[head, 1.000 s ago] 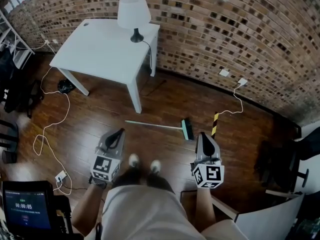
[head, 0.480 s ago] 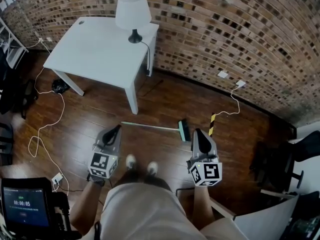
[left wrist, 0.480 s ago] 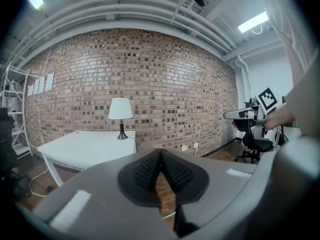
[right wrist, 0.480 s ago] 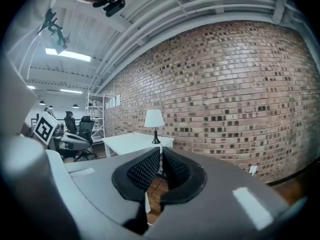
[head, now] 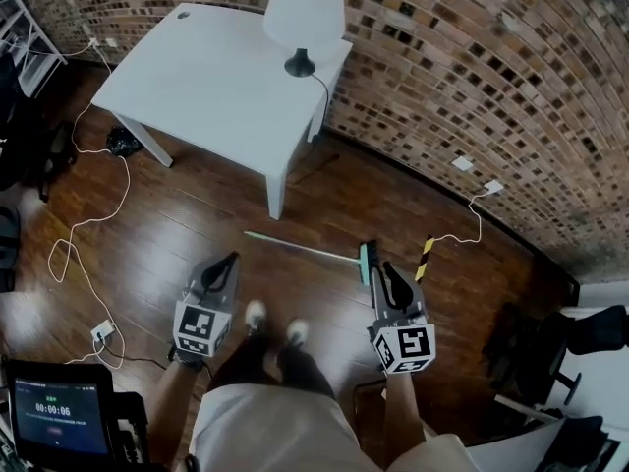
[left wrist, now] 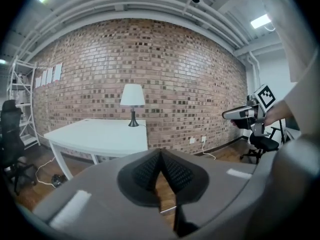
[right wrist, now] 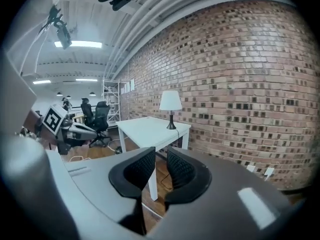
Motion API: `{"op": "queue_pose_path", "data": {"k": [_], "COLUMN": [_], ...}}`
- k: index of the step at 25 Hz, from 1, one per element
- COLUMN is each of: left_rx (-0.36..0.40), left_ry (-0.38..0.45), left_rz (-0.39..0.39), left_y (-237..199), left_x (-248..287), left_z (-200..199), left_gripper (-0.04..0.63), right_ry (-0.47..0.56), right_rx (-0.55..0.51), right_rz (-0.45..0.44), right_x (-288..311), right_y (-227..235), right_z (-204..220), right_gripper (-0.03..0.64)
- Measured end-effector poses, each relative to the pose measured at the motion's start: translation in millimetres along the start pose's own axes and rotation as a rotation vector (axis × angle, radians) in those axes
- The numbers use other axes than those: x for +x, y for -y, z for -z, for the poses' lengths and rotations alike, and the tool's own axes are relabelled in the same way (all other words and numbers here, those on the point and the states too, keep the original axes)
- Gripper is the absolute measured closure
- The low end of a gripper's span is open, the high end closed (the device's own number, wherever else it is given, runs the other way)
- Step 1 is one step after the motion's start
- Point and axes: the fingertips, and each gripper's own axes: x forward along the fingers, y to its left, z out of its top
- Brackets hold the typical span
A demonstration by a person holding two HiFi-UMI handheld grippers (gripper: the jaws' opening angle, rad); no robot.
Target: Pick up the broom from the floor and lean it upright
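Take the brick wall (head: 472,57) as the likely leaning surface, being the nearest upright face to the broom. Note the dark wood floor (head: 177,214): glossy planks, probably slippery under a broom tip. Note the white worktop (head: 216,77) near the wall, carrying only a lamp (head: 303,8); keep clear of its near leg. Locate the broom (head: 300,246) lying flat on the floor, handle pointing toward that leg, brush head just ahead of the right gripper (head: 386,271). Not yet lifted. Read the right fingers (right wrist: 137,169) as opening to a narrow gap with nothing between, judged as readying for the handle. Read the left gripper (head: 232,260) as held low near the handle's free end, fingers (left wrist: 145,171) pressed together at the tips, empty. Watch the white cable (head: 128,185) trailing across the floor at left.
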Motion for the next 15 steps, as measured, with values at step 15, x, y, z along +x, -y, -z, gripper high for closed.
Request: {"op": "queue_pose_path", "data": {"k": [15], "left_rx": [-0.064], "left_ry": [-0.192], "left_rz": [-0.124], "left_y": [-139], "left_x": [46], "left_z": [125], "left_gripper": [0.594], "right_ry": [-0.157], "right_rx": [-0.012], "right_rz": [-0.290], "right_x": [187], "right_y": [-93], "right_z": [104], "right_gripper": [0.525]}}
